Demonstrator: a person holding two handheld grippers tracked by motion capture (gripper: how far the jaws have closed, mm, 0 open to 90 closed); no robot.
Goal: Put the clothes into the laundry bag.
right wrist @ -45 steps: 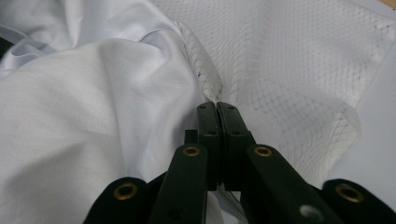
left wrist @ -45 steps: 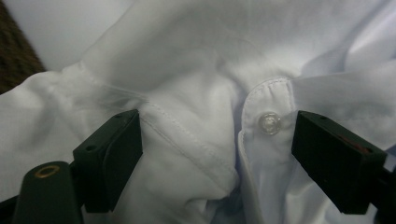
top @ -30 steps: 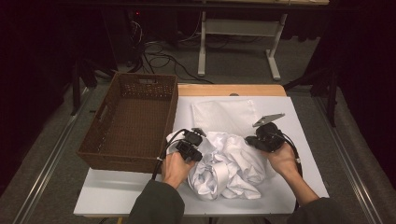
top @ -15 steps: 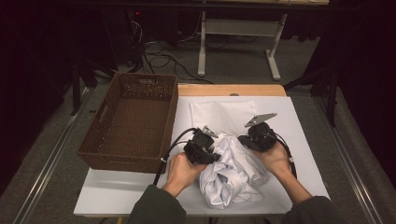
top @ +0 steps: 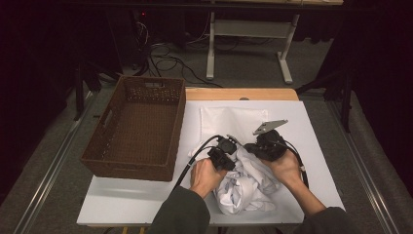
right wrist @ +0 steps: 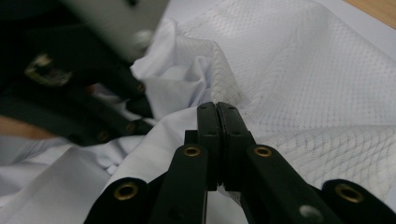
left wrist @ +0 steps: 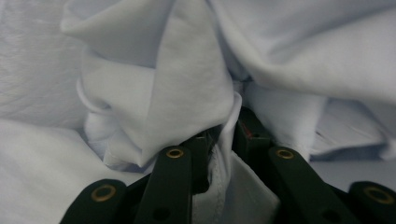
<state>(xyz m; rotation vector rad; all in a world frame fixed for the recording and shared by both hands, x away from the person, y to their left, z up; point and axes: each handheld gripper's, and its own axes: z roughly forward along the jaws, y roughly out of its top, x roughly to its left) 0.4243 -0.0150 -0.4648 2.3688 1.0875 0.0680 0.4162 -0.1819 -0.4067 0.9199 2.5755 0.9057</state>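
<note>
Bunched white garment [top: 246,187] — long axis seemingly toward the person.

Both hands are in over the white board [top: 146,204]. The left gripper [top: 228,148] sits at the nine o'clock edge of the crumpled white garment [top: 246,187], its black cable looping back towards the sleeve. The right gripper [top: 260,146] is at the garment's one o'clock, grey three-cornered plate on top, very close to the left one. A flat white mesh bag [top: 229,122] lies at twelve o'clock of the bundle. The brown wicker basket [top: 104,163] stands at nine o'clock, just beside the left hand [top: 205,175]. Whether the jaws pinch cloth can't be told from up here.
</note>
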